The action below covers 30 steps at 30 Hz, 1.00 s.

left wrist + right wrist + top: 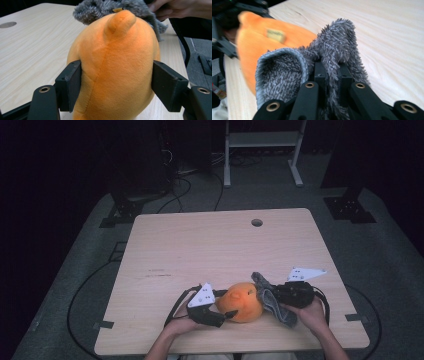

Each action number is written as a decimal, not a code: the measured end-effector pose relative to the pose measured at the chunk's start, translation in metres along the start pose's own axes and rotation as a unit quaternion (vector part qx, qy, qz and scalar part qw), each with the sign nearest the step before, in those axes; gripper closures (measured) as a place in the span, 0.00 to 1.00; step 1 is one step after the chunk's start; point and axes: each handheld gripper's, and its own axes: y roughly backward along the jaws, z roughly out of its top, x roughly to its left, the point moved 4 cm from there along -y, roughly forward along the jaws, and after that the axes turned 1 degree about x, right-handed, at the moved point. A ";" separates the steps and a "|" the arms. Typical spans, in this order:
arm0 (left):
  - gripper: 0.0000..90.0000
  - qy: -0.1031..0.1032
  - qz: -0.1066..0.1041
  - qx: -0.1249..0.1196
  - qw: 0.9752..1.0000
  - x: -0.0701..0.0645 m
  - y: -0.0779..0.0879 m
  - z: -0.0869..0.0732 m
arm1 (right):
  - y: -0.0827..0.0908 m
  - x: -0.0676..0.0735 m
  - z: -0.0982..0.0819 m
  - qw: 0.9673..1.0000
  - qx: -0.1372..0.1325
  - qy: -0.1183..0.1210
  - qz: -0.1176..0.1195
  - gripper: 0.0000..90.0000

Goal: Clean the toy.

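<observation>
A round, soft orange plush toy (243,302) sits on the light wooden table (210,250), in the lower middle of the high view, close to the near edge. A fluffy grey cloth (272,299) lies against its right side and touches it.

The left gripper (224,314) comes in from the lower left. In the left gripper view its two black pads (70,85) sit on both sides of the toy, about half open, and they press into the soft fur. So this claw has the toy and keeps it from rolling.

The right gripper (280,296) comes in from the lower right. In the right gripper view its jaws are squeezed tight together, with a fold of the grey cloth (337,50) pinched between them. The toy (262,40) shows at the upper left there, a bit blurry.

It looks like the wiping step is going on: one claw holds the toy, the other rubs it with the cloth. Next, the cloth likely has to slide over the orange fur. The left claw must hold firm, and the right must not drop the cloth.
</observation>
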 end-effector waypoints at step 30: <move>0.41 0.002 0.034 0.003 0.999 -0.002 0.007 0.018 | 0.024 0.032 0.035 0.997 -0.059 0.028 0.051 0.91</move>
